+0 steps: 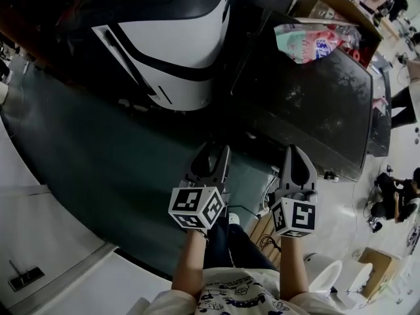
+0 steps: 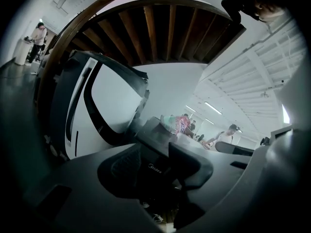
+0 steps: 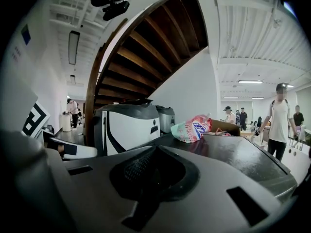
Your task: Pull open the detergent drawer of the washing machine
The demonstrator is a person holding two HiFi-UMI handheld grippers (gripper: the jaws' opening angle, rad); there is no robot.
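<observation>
The washing machine (image 1: 308, 104) is a dark grey box at the right of the head view, and I cannot make out its detergent drawer. A pink and green detergent bag (image 1: 305, 41) lies on its lid. My left gripper (image 1: 211, 156) hangs open and empty in front of the machine's near left corner. In the left gripper view the machine's dark front with a brand mark (image 2: 154, 168) shows through the gap of the left gripper (image 2: 158, 166). My right gripper (image 1: 298, 159) is beside it, shut and empty, short of the front. In the right gripper view the right gripper (image 3: 153, 164) points over the lid (image 3: 238, 154).
A white and black appliance (image 1: 177, 44) stands left of the washer. A cardboard box (image 1: 328, 2) sits behind the bag. A wooden staircase (image 3: 146, 42) rises overhead. A dark green floor mat (image 1: 98, 163) lies below. Cables (image 1: 262, 222) trail by my feet. People (image 3: 279, 115) stand far right.
</observation>
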